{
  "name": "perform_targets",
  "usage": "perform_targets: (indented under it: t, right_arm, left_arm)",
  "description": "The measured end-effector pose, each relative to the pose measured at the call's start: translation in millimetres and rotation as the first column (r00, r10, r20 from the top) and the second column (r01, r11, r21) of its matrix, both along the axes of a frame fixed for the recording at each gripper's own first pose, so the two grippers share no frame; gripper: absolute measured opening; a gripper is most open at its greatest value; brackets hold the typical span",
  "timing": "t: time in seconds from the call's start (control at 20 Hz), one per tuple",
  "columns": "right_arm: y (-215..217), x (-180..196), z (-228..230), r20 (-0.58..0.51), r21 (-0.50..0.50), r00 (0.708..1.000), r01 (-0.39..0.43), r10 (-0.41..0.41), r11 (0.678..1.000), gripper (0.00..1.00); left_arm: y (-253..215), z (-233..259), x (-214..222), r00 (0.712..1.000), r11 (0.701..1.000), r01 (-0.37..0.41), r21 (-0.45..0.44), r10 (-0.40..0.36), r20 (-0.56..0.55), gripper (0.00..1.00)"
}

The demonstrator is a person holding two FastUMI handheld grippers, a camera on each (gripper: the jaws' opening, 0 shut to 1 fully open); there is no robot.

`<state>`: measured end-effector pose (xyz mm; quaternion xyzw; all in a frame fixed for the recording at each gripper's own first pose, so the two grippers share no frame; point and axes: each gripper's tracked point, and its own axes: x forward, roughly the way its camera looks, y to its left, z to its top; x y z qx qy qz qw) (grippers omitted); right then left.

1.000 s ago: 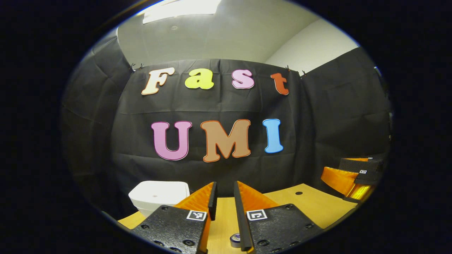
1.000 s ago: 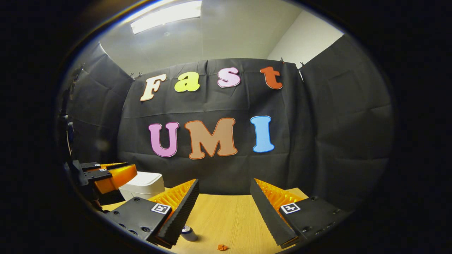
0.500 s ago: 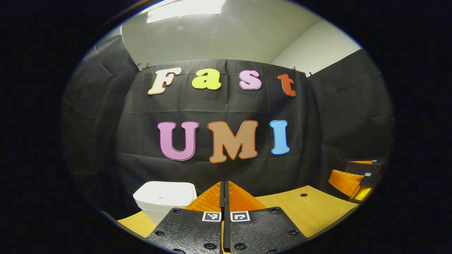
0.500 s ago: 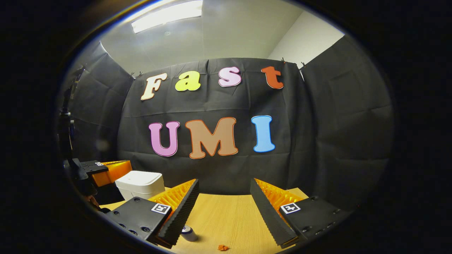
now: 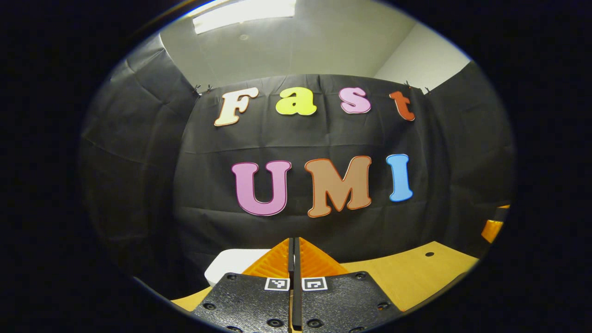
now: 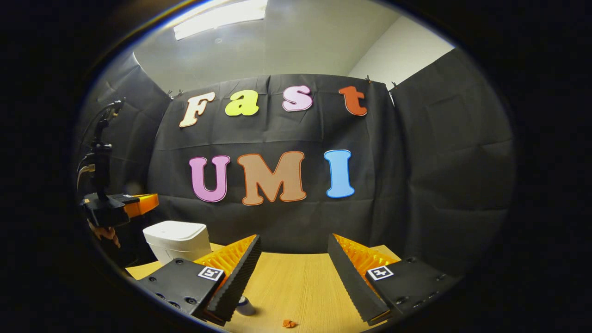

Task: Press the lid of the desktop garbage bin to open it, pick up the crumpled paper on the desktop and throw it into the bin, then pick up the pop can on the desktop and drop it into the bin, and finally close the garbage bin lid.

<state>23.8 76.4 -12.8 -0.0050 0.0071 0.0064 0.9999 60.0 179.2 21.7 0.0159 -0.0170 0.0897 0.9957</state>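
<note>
Wooden desktop [image 6: 296,286], pop can [image 6: 245,306] beside right gripper [image 6: 292,247] jaws

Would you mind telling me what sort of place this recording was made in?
Probably an indoor recording booth set up as a desk: black cloth walls hang around a light wooden desktop that bears a white lidded plastic bin, under a ceiling light panel.

We see both views lit from a glaring ceiling light panel [image 5: 243,10] overhead, the black cloth wall [image 6: 416,185] staying dim, straight lines bowing toward the edges, and the picture sharp at the centre.
</note>
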Motion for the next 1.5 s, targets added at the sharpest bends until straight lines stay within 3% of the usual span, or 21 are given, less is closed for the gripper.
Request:
perform_targets:
  t: [0.6,0.95,1.2,1.4,1.5]
  right_arm:
    - [13,3,-12,-0.040,-0.033,0.998,0.046,-0.047,0.998,0.96]
    - [18,5,-22,-0.070,-0.049,0.996,0.055,-0.058,0.997,0.96]
    - [20,8,-28,-0.086,-0.061,0.995,0.047,-0.052,0.997,0.97]
    - [21,11,-25,-0.084,-0.053,0.996,0.031,-0.036,0.998,0.97]
    - [23,12,-22,-0.074,-0.048,0.997,0.015,-0.019,0.999,0.98]
  left_arm:
    - [71,-85,40,0.979,0.992,-0.102,-0.076,0.086,-0.184,0.00]
    - [87,-134,45,0.956,0.991,-0.123,-0.058,0.103,-0.274,0.00]
    - [90,-132,45,0.961,0.988,-0.152,-0.037,0.139,-0.239,0.00]
    - [87,-132,45,0.966,0.988,-0.131,-0.076,0.111,-0.233,0.00]
    - [85,-121,46,0.975,0.994,-0.099,-0.048,0.088,-0.202,0.00]
